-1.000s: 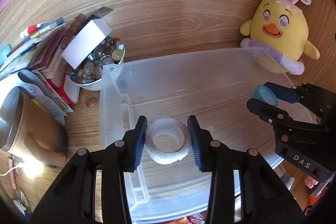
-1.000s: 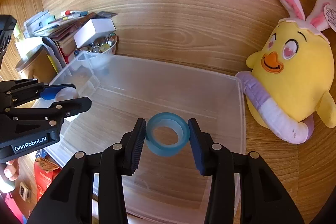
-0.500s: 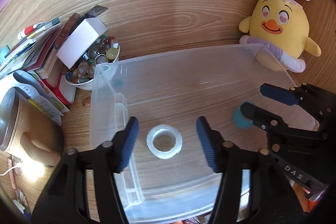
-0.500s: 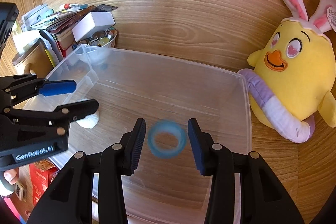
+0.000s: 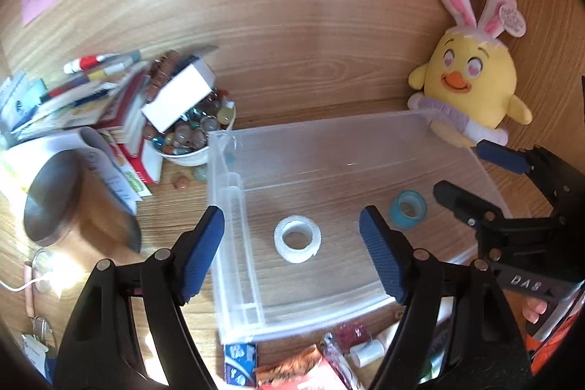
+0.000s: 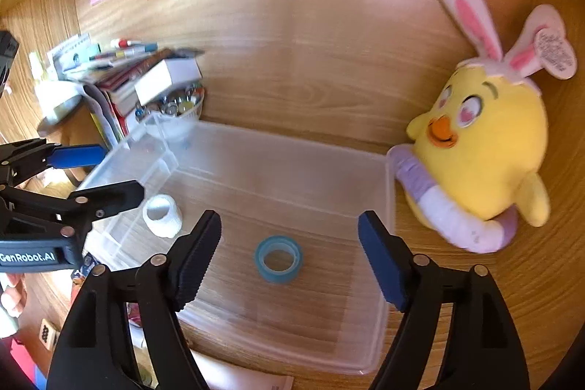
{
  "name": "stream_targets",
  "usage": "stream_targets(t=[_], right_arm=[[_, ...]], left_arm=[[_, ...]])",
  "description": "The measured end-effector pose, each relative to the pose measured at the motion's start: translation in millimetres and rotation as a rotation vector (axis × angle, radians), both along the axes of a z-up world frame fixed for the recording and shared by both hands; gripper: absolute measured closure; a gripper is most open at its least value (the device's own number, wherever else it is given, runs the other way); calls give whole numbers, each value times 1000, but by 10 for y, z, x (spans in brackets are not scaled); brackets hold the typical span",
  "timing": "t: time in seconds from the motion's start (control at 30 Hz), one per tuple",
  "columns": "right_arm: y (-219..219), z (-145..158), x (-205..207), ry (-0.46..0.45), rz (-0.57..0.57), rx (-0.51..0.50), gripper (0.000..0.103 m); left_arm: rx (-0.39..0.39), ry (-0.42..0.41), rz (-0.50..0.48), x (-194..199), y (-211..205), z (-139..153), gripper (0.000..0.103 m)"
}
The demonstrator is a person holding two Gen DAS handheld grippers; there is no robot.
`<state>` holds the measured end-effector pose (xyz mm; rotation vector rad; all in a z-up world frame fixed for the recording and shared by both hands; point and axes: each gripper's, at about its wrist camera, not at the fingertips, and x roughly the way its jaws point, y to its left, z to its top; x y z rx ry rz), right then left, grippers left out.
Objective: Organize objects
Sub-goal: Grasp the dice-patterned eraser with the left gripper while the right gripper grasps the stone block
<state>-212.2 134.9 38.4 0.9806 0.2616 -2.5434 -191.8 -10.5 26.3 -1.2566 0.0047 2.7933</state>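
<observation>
The white tape roll point(image 5: 297, 238) lies flat in the clear bin point(image 5: 234, 207), left of the blue tape roll point(image 5: 407, 208). Both look light, stiff and smooth; each is best pinched across its outer rim. The left gripper point(image 5: 292, 245) and right gripper point(image 6: 289, 251) are opening, nothing between the jaws. Clutter at the bin's near edge is cut off.
</observation>
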Motion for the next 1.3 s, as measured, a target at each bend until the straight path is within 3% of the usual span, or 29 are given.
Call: stream_targets(t=[0.13,0.43,0.67,0.87,1.3], right_arm=[[59,143,158,48,-10,0,19],[149,279,667,118,-3,3,17],[222,226,1013,106,0,-33,16],[283,22,1313,53,-10,-44,16],[466,-459,1766,-74,-86,-35,16]], left_arm=[[27,45,12,202,-55,132,8],[13,95,33,676,-126,273,6],[13,133,32,1049,-136,279,5],[9,116,51,1300,-154,142,4],[53,-7,146,1765,-376,-472,3]])
